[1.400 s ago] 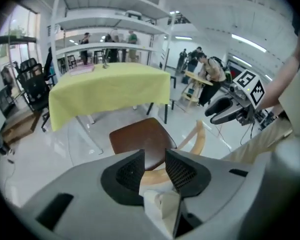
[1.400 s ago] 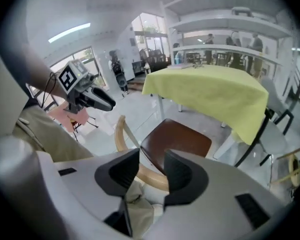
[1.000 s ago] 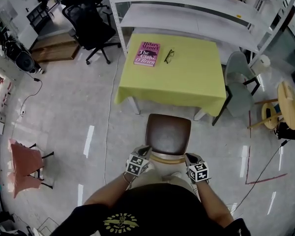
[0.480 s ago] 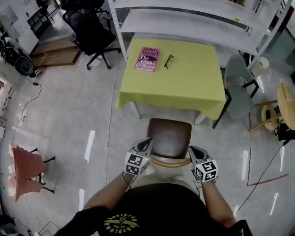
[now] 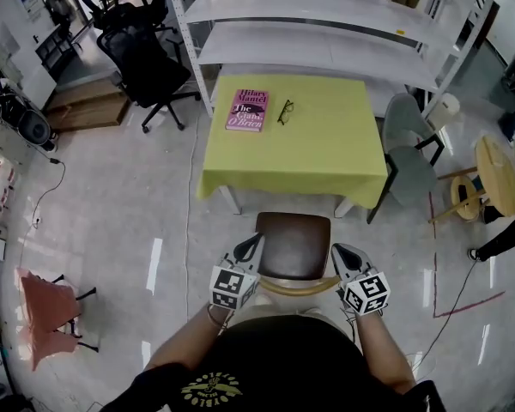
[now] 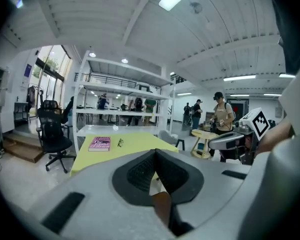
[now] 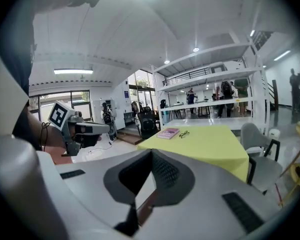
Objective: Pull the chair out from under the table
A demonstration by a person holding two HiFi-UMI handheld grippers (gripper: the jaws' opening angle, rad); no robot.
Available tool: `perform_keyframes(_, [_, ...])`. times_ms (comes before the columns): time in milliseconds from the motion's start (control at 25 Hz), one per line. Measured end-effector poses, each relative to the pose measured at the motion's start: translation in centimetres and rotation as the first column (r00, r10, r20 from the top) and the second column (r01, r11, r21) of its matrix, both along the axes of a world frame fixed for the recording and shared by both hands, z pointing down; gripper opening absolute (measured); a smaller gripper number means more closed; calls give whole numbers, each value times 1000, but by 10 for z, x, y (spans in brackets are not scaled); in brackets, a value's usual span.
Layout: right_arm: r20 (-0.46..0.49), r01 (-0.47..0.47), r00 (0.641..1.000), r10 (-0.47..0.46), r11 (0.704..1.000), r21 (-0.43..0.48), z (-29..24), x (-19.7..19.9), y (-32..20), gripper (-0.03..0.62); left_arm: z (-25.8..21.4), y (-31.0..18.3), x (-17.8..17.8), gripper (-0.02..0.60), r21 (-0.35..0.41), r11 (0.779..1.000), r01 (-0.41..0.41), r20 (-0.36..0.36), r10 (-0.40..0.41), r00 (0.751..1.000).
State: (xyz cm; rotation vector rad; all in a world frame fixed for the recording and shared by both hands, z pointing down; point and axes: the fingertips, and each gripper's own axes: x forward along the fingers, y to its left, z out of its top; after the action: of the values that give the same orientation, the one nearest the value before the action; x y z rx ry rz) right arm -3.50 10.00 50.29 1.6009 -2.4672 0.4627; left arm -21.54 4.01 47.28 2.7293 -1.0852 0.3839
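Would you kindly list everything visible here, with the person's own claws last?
chair: one, brown seat, before the table
table: one, yellow cloth, centre
book: one, pink, on the table
glasses: one pair, black, beside the book
shelves: one unit, white, behind the table
office chair: one, black, far left
side chair: one, grey, right of table
stool: one, wooden, far right
pink chair: one, pink, near left
left claw: one, grey, shut, left of chair back
right claw: one, grey, shut, right of chair back
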Motion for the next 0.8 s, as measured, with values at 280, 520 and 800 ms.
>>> perform_keyframes(280, [-29,-15,999,17,998,60,-44,-7,-12,11,-43,-10,12,9,100,991,-93,-25,96,995])
perform_keyframes(520, [-74,-78,993,89,987,141,-90,9,-14,10,-80,-19,15,9,162,981,-108,-60,119,991])
perform_keyframes(800, [-101,-114,985,139,968,222,-139,24,-10,10,-93,-23,22,9,210,969,-129,-68,146,987])
